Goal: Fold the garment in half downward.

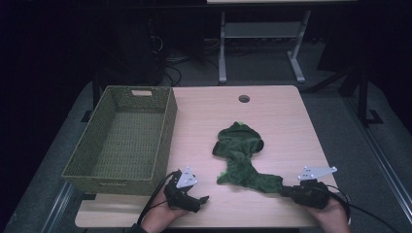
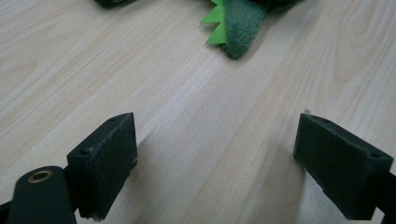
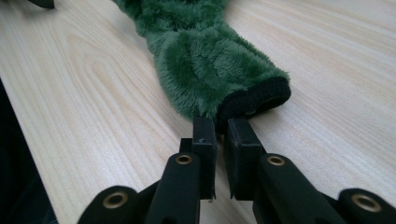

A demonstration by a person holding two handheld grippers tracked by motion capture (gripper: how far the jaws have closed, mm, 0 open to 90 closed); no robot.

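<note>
Green plush garment (image 1: 243,158) — cuff in right claw (image 3: 220,135)

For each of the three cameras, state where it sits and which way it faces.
High view: above the person's side, facing forward and down on the table, woven basket, both hands.
Left gripper view: on the left gripper, facing bare tabletop; jaws wide apart.
Right gripper view: on the right gripper, jaws pinching the black cuff.
All share the green plush garment.

- You're in a lab or test room: dark surroundings, loose cables (image 1: 167,68) on grey floor (image 1: 262,68).
- Another desk's metal legs (image 1: 223,48) stand behind your wooden table (image 1: 272,121).
</note>
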